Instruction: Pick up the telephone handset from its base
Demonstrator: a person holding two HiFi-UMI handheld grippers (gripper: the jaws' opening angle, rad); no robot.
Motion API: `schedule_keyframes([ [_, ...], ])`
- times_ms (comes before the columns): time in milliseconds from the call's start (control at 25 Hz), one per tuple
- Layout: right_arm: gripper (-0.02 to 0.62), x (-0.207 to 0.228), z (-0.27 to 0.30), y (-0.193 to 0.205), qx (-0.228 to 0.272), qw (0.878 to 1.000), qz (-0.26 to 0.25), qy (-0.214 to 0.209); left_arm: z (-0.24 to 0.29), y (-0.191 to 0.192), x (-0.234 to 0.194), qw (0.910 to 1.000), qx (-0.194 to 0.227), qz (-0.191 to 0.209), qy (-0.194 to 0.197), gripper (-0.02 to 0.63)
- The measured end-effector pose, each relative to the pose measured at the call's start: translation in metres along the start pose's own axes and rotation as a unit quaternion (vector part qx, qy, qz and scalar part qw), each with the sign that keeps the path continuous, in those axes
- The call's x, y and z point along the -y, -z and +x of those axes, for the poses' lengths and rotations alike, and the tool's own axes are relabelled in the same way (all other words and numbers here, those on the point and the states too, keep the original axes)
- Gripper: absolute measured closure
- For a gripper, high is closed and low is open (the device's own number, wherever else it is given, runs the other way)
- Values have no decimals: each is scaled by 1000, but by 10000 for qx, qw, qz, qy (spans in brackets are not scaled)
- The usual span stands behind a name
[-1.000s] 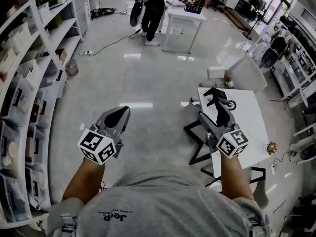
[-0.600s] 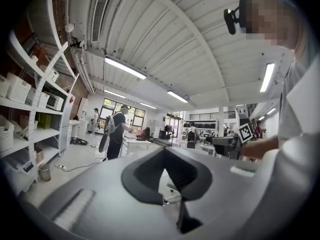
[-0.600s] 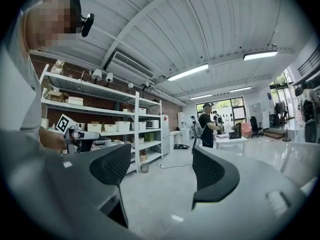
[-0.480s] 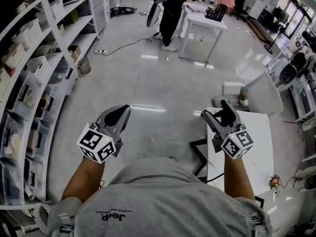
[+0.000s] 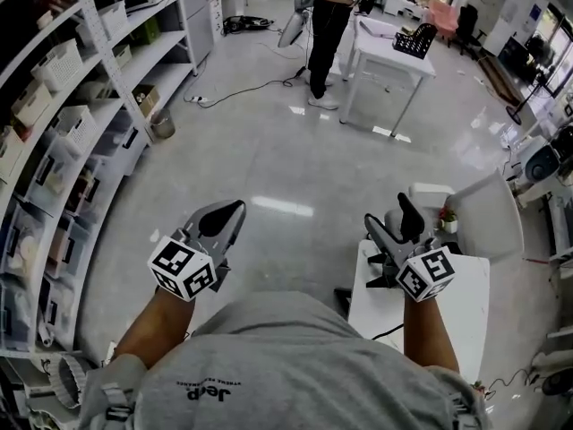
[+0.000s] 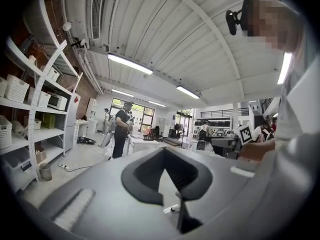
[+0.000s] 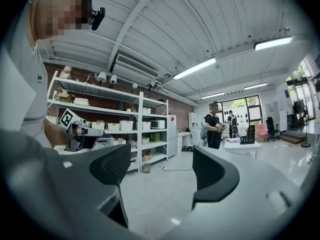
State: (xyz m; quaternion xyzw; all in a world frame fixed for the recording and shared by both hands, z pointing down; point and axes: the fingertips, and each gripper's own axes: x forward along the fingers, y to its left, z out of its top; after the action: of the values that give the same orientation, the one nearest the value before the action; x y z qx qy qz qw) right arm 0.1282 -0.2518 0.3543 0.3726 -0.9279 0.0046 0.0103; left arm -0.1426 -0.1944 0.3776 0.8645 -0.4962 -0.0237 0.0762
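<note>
Head view shows the left hand-held gripper over the glossy floor, its jaws closed together with nothing between them, and shelves off to its left. Beside it, the right hand-held gripper hangs above a white surface, jaws spread wide and empty. Far ahead of both grippers a person stands. The telephone handset cannot be made out in any view.

Glossy grey floor, shelving at left, white table, ceiling strip lights.
</note>
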Motion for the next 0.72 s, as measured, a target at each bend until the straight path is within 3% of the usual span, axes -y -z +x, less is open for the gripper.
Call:
schedule_keyframes([
  [320, 230, 25, 48, 22, -53, 9990, 147, 417, 45, -4, -63, 9994, 0, 100, 317, 548],
  [520, 230, 24, 55, 15, -37, 9947, 321, 976, 62, -13, -99, 9963, -154, 174, 823, 548],
  [720, 230, 40, 37, 13, -156, 9879, 157, 1535, 94, -16, -96, 9902, -237, 292, 1343, 548],
])
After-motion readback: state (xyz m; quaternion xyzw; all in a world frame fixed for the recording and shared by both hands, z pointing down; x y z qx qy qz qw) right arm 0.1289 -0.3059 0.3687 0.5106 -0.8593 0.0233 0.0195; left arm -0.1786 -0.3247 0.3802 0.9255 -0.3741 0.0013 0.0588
